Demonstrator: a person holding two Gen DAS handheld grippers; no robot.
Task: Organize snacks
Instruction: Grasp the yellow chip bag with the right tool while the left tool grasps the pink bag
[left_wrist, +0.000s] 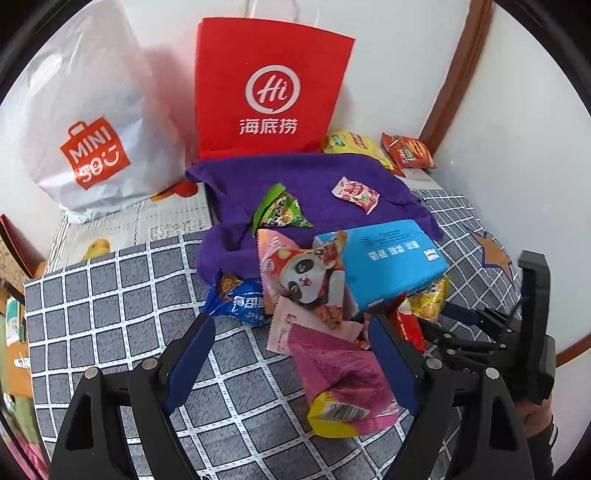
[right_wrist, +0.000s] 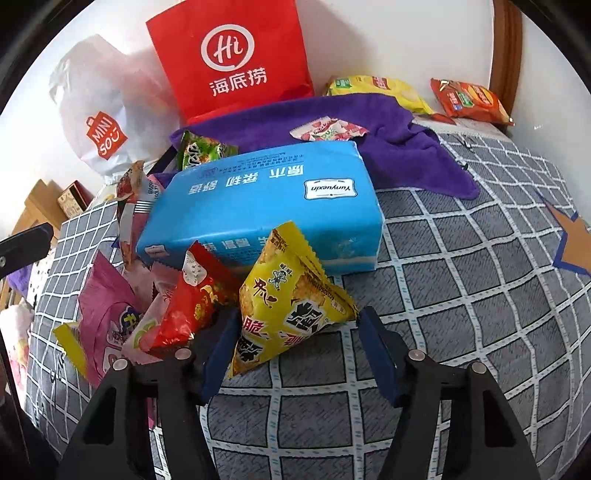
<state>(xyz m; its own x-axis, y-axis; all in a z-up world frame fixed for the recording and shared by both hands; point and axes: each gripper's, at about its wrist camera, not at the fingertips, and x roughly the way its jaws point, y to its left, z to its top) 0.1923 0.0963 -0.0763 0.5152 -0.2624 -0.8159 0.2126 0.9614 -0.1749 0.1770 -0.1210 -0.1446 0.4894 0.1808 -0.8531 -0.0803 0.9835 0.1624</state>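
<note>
**Yellow packet sits between the right gripper's jaws, pink packet between the left's**

The right gripper (right_wrist: 291, 347) straddles a yellow triangular snack packet (right_wrist: 288, 299) that lies directly ahead of it on the checked bedspread (right_wrist: 461, 280), just in front of the blue tissue pack (right_wrist: 266, 210). The packet's long axis runs from its peak, leaning towards the tissue pack, down to a corner near the camera. The left jaw appears to touch the packet; the right jaw stands just clear of its far corner, so the jaws are not yet clamped. The packet is puffy, crinkled foil with black and red lettering.

The left gripper (left_wrist: 291, 354) is wide apart around a pink packet (left_wrist: 332, 369) with a yellow end, not pressing it. Each hand is nearest its own packet. More snacks lie heaped beside a purple towel (left_wrist: 325, 173).
</note>
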